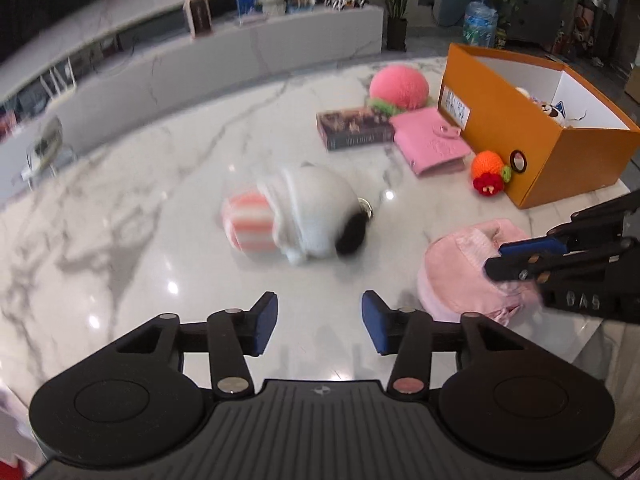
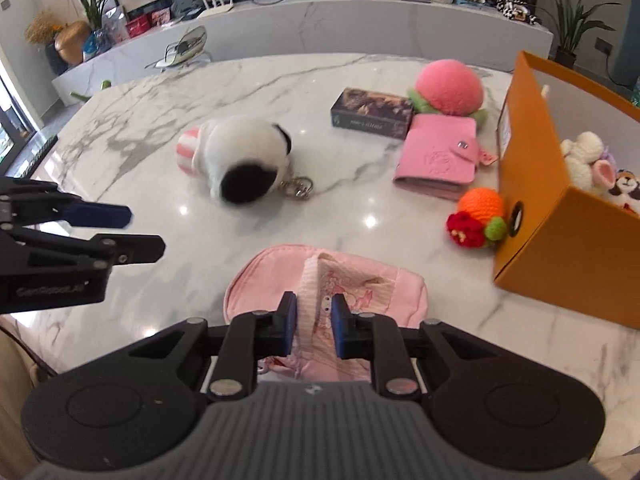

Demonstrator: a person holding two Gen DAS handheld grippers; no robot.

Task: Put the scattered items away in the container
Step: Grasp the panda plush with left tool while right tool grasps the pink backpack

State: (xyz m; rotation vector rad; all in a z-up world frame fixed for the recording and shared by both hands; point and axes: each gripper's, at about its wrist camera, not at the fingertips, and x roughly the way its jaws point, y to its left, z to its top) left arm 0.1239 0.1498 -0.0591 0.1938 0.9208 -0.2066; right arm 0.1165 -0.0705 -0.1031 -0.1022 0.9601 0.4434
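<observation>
Pouch [image 2: 324, 280] pinched between right hand-held gripper [image 2: 314, 322] pads, seemingly gripped; left hand-held gripper [image 1: 320, 320] spread, empty.

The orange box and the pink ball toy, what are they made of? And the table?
The orange box looks like stiff cardboard: flat matte walls, sharp folded edges, white inside. The pink ball toy looks like plush fabric, fuzzy and soft-edged, with green fuzzy leaves. The table looks like polished marble or a marble-look slab: white with grey veins and shiny light spots.
</observation>
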